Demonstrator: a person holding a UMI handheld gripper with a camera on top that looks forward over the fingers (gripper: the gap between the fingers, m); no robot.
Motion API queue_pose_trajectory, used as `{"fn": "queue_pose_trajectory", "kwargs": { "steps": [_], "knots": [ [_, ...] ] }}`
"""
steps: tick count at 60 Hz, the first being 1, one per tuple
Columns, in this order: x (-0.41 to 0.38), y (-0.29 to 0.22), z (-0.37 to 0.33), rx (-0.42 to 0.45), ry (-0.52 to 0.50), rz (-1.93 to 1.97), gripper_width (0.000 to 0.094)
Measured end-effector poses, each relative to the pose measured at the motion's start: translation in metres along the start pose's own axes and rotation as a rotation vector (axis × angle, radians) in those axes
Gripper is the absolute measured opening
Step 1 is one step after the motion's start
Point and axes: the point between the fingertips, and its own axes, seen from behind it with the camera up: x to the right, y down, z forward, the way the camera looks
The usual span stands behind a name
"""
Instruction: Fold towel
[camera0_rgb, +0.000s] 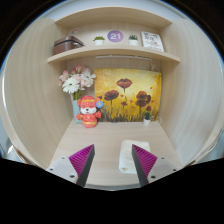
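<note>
White folded towel (128, 155) lies on the pale wooden desk (105, 150), just ahead of the right finger and partly behind its magenta pad (144, 161). Gripper (112, 163) fingers stand spread apart, holding nothing. Beyond them: a red-and-white figurine (89, 111), a flower bouquet (76, 80) and a sunflower picture (128, 96).

- The white towel (128, 155) is partly covered by the right finger (145, 163) of the gripper (113, 163); its near edge is not seen.
- The writing on the purple sign (115, 36) is too small to be read.
- The contents of the dark basket (68, 44) cannot be told.
</note>
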Motion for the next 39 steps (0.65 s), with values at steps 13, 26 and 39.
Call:
{"fn": "queue_pose_trajectory", "kwargs": {
  "steps": [13,26,39],
  "knots": [
    [-0.031,0.018,-0.049,0.018,0.01,-0.024,0.0743],
    [-0.043,0.02,-0.074,0.045,0.012,-0.072,0.0744],
    [-0.046,0.014,-0.083,0.057,0.01,-0.08,0.0741]
  ]
}}
